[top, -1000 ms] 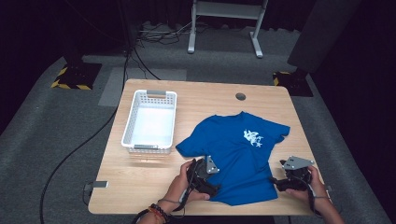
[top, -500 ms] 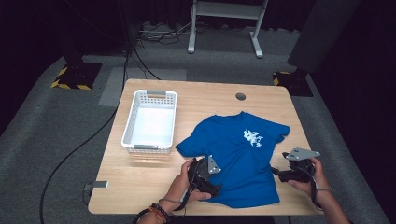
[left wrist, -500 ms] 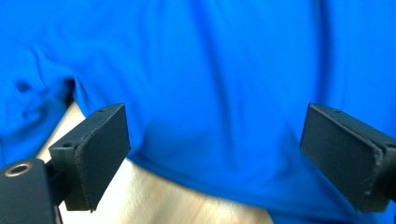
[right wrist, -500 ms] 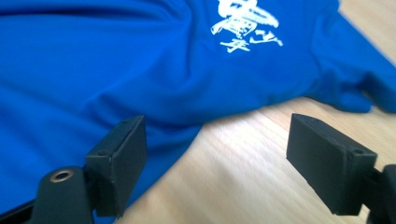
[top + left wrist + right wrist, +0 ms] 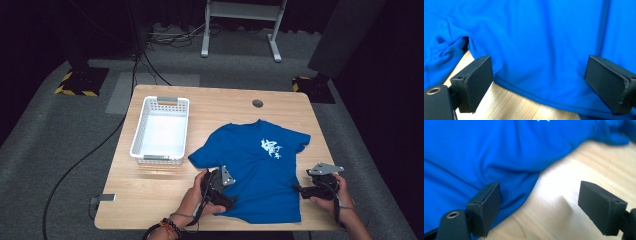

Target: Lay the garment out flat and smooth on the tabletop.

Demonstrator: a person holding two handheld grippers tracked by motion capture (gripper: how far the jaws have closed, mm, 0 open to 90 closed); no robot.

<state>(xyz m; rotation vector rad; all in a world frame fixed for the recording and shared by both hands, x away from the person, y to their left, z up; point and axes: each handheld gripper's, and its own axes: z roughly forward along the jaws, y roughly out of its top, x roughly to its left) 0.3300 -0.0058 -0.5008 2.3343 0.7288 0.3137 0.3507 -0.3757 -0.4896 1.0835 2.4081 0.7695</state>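
Here, a blue T-shirt (image 5: 260, 172) lies flat, print side up, on the near right half of a pale wooden table (image 5: 150, 200), collar toward 12 o'clock and hem toward 6. The left gripper (image 5: 226, 196) rests at the hem's 7 o'clock corner, jaws spread wide over the stitched edge, pinching nothing. The right gripper (image 5: 300, 190) sits at 3 o'clock beside the shirt's side seam, jaws likewise apart with bare wood between them, seemingly lining up to take the 2 lower corners. The soft knit rumples loosely; a white slotted plastic basket (image 5: 161, 150) waits at 10 o'clock
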